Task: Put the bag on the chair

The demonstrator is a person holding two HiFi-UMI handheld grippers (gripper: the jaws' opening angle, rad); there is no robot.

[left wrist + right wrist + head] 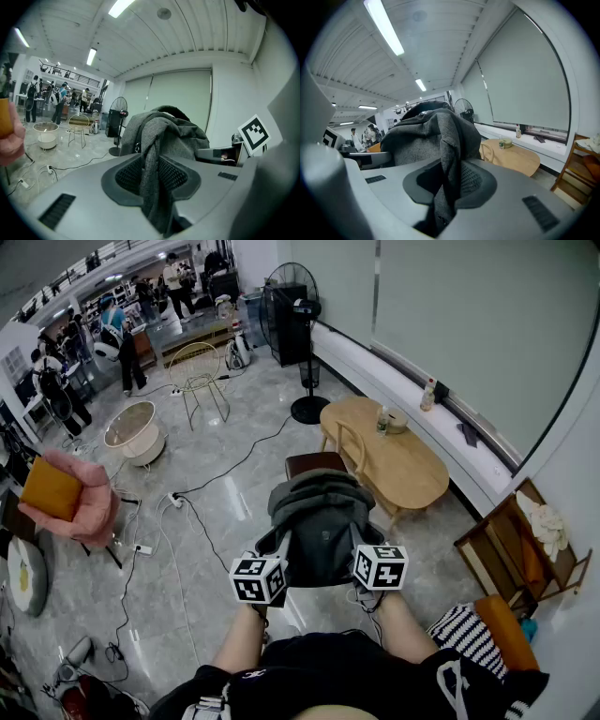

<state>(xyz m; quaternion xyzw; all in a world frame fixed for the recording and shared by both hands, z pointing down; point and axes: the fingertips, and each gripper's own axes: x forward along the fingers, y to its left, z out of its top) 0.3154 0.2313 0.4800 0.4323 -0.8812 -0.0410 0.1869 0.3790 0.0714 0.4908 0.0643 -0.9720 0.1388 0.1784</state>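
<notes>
Fingers (pixel 129 174) pinch bag (pixel 319 512) edges, chair (pixel 314 463) just beyond

Head view: high, steeply down on left gripper (pixel 279 547) and right gripper (pixel 362 542), bag (pixel 319 512) ahead. Each gripper view: very close along its jaws, facing the bag (fan (pixel 118 105) beyond left's). All share the bag.

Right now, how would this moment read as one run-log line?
left gripper: shut on bag | right gripper: shut on bag | bag: held up | chair: beyond it
</notes>
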